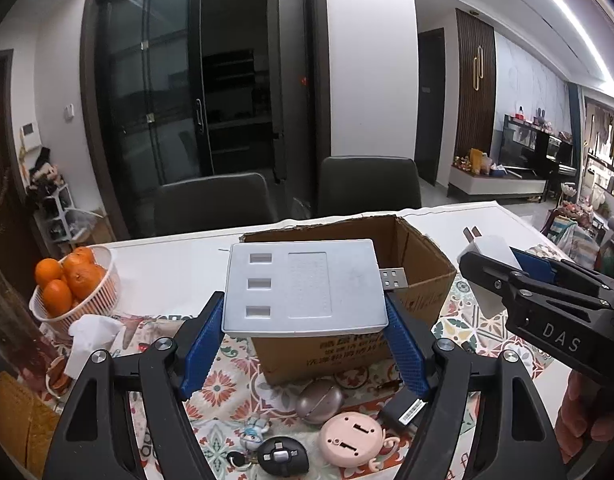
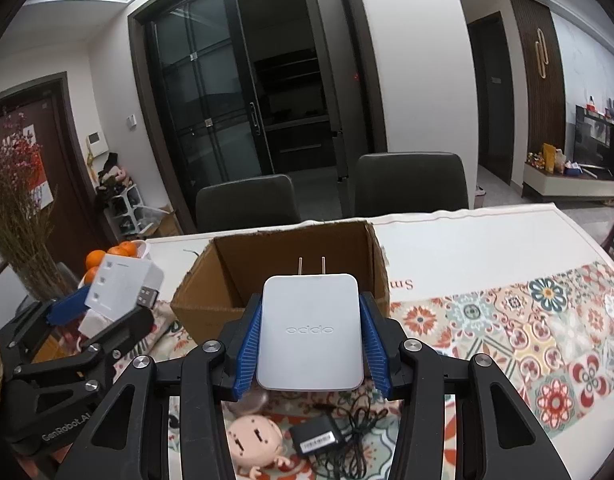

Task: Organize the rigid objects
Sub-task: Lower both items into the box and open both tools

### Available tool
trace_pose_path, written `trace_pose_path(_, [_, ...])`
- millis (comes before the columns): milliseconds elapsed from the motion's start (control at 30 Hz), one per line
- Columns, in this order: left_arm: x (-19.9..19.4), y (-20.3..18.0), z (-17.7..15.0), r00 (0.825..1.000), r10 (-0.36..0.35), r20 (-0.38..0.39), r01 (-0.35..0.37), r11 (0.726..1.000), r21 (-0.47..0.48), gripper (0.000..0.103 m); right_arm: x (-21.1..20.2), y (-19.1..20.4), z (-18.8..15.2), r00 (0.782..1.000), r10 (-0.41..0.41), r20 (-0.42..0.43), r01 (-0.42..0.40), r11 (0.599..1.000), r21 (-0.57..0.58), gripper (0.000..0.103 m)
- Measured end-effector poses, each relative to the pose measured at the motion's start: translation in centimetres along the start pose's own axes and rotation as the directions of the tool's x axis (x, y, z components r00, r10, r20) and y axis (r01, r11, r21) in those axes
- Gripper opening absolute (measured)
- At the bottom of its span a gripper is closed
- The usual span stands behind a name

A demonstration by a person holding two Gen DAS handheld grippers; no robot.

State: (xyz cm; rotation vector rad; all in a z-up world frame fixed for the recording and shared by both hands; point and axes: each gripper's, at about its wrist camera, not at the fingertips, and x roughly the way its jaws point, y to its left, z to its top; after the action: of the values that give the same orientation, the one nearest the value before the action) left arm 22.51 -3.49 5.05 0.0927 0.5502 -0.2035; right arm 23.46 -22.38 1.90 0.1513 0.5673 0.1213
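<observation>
My left gripper (image 1: 305, 320) is shut on a flat white USB hub (image 1: 303, 286) with three slots and a metal USB plug on its right side. It hangs above the near wall of an open cardboard box (image 1: 423, 256). My right gripper (image 2: 310, 340) is shut on a white OPPO charger (image 2: 311, 332), prongs pointing away toward the cardboard box (image 2: 295, 264). In the left wrist view the right gripper (image 1: 491, 268) and its charger (image 1: 489, 250) show at the right. The right wrist view has the left gripper (image 2: 107, 304) with the hub (image 2: 121, 286) at the left.
On the patterned cloth (image 2: 527, 320) below lie a pink round toy (image 1: 353, 436), a metallic oval thing (image 1: 319, 400), a black key fob (image 1: 283, 458) and a black adapter with cable (image 2: 319, 436). A white basket of oranges (image 1: 73, 284) stands at the left. Two dark chairs (image 1: 369, 182) stand behind the table.
</observation>
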Motion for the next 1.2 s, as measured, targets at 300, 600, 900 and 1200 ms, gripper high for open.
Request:
trace_pose_path(300, [2.3,0.4,2.2,0.999,0.011,-0.038,-0.011,1.0,0.011,0.076,3.0,-0.4,2.3,0.998,0.031,-0.054,-0.03,0.999,0.013,0.047])
trace_pose_path(600, [5.5,1.1,3.0,0.994,0.014,-0.104,-0.014,1.0,0.004,0.076,6.8,-0.7,3.4,0.992,0.036,-0.123,-0.035,0.999,0.013,0.047])
trace_pose_path(900, [9.3,1.3,3.5,0.982,0.017,-0.187,-0.013,1.0,0.024,0.076,10.1,-1.0,4.2,0.985,0.032,-0.169,-0.029,0.999,0.018,0.047])
trace_pose_path(1200, [12.5,1.6,3.5,0.966,-0.003,-0.259,0.007,1.0,0.016,0.076,12.0,-1.3,4.5,0.984,0.016,-0.176,-0.014,1.0,0.014,0.046])
